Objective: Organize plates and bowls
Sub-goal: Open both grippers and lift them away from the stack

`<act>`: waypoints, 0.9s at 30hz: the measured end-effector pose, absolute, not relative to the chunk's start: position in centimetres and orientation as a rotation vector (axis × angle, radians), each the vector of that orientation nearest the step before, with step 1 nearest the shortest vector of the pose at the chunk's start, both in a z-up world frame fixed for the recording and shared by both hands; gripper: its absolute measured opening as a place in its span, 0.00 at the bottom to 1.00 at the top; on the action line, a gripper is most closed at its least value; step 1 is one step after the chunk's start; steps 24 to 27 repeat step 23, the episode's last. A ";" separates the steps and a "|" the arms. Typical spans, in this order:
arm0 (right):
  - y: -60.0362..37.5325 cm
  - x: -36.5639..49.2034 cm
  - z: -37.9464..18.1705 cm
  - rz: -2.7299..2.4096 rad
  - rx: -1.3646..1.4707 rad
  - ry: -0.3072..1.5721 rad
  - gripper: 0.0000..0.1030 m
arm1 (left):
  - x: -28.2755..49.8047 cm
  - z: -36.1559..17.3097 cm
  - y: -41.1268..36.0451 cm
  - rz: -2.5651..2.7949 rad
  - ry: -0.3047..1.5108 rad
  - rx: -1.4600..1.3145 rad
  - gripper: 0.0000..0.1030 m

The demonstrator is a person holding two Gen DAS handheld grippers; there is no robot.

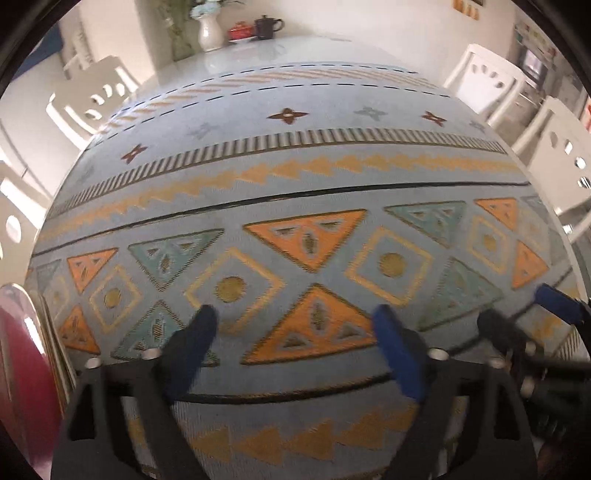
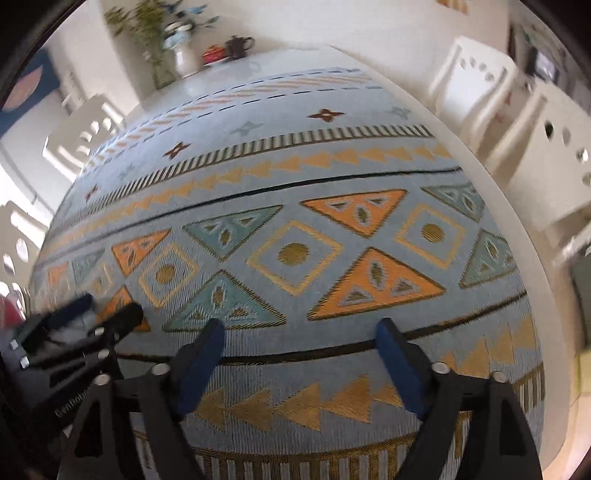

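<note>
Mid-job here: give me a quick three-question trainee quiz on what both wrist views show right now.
1. True or false: the left gripper has a plate between its jaws.
2. Multiple choice: what lies directly under the right gripper? A) a bare wooden floor B) a patterned tablecloth C) a sink
3. Short answer: at the far end of the table, what stands just left of the red pot and the dark teapot?

Key
1. False: both jaws stand apart with only cloth showing between them.
2. B
3. A white vase holding flowers.
</note>
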State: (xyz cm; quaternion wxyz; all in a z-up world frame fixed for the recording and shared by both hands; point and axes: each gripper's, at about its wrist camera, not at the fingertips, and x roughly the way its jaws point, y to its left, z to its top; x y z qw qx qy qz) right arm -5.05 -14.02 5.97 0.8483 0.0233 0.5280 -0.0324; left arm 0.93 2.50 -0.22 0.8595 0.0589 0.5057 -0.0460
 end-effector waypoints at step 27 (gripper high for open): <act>-12.5 -5.8 4.7 -0.017 -0.094 1.014 1.00 | 0.2 -1.0 3.6 -0.095 0.950 0.069 1.00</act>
